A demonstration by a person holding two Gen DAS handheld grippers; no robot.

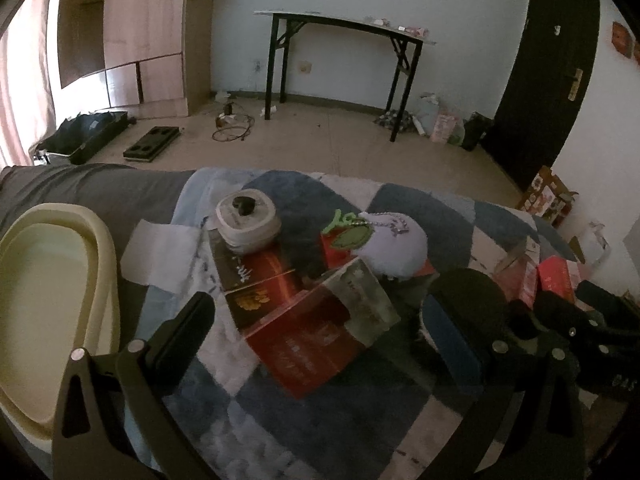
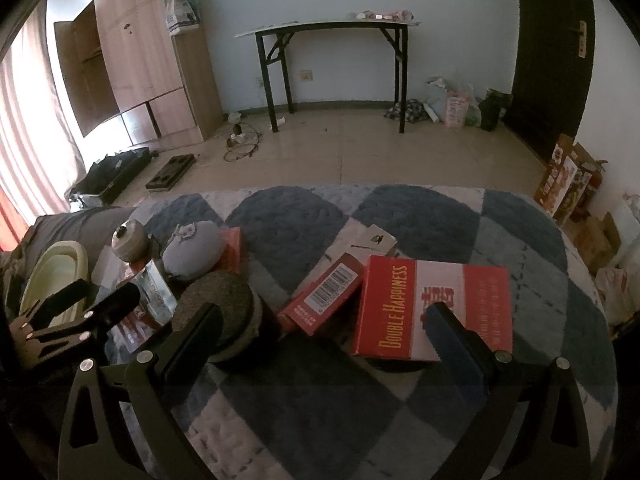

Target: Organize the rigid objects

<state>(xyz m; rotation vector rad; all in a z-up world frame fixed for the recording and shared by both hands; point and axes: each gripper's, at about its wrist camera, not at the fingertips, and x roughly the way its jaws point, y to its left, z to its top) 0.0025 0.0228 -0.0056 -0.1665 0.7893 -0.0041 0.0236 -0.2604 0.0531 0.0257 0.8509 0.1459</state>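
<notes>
On the blue and white blanket (image 1: 320, 412) lie several boxes. In the left wrist view my left gripper (image 1: 320, 320) is open over a red box with a clear end (image 1: 320, 332); behind it are a dark red box (image 1: 260, 276), a white round tin (image 1: 246, 220) and a lilac plush (image 1: 394, 246). In the right wrist view my right gripper (image 2: 324, 320) is open above the blanket. Its right finger overlaps a red "Double Happiness" box (image 2: 432, 308). A smaller red barcode box (image 2: 324, 300) and a round grey puck (image 2: 224, 312) lie between the fingers.
A cream plastic basin (image 1: 44, 296) sits at the left on the grey sheet, also in the right wrist view (image 2: 52, 276). White paper (image 1: 156, 252) lies beside the tin. My left gripper shows at the right view's left edge (image 2: 80, 312). Beyond is floor, a black-legged table (image 2: 332, 28) and a wardrobe.
</notes>
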